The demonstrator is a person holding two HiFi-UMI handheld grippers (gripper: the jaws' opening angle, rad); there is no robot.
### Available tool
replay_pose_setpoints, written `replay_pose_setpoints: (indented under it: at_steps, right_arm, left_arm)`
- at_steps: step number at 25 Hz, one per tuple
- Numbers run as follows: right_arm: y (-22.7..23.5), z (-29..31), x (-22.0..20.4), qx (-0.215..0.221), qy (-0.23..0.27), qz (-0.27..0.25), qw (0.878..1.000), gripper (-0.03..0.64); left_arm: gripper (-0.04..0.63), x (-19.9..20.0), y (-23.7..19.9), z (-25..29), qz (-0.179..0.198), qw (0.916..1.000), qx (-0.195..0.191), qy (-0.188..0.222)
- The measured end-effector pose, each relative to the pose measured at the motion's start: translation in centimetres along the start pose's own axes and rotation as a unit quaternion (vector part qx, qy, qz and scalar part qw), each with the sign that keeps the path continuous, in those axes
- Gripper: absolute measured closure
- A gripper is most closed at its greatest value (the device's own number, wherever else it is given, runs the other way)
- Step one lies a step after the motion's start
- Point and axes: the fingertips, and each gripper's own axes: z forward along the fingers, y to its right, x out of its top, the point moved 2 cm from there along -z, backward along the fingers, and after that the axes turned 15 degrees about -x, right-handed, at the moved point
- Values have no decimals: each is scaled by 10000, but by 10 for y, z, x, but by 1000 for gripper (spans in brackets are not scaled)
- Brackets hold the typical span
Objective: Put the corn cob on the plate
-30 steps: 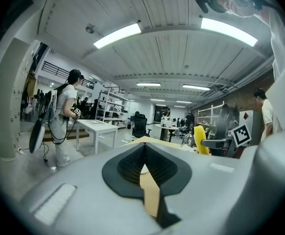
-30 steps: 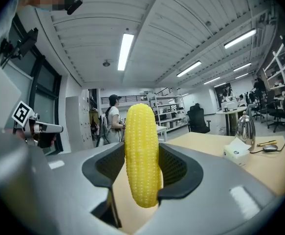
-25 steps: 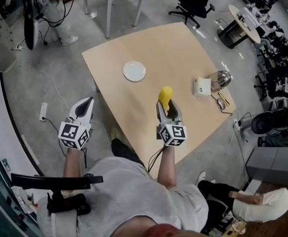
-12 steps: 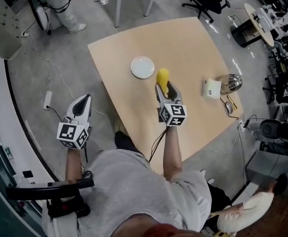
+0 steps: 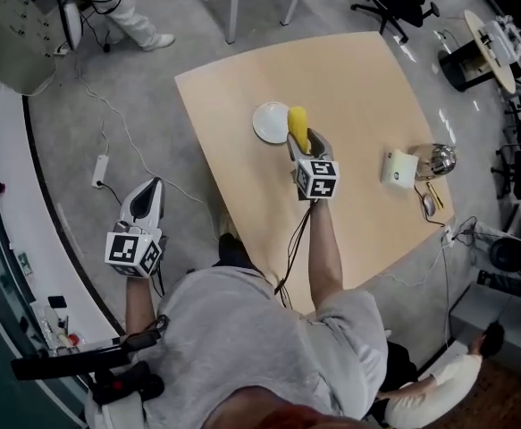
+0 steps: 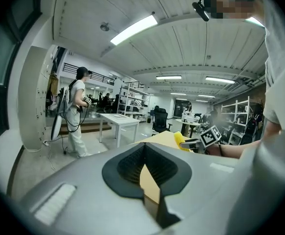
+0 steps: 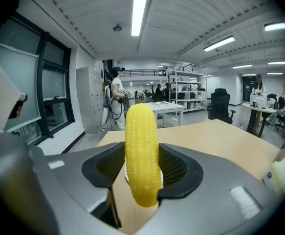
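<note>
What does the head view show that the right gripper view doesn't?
Only the head view shows the left gripper, off to the side over the floor, and the person's grey shirt. Only the right gripper view shows the ceiling lights and a big window. Both show the yellow corn cob clamped in the right gripper above the wooden table.
</note>
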Motion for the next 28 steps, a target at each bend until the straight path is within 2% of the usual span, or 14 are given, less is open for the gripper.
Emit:
replay_pose_setpoints:
  at_steps: [9,16,23,28]
  right_arm:
    - [-20,63,-28,184,-692,-363,9968,394]
    - [-31,98,-50,186,-1126,-924,9892,394]
    - [-39,117,-64,193,-1529,-1319,9792,394]
    - [-40,128,-73,196,-1743,-1420,9742,394]
  left_arm:
    - [575,2,-17,-33,-82,9982,586,55]
    - [575,-2,-30,-53,-139,9953,957,75]
    - [575,-4,-37,-68,-223,9924,1200,127]
    - [575,-5,-39,-72,-250,9913,1283,139]
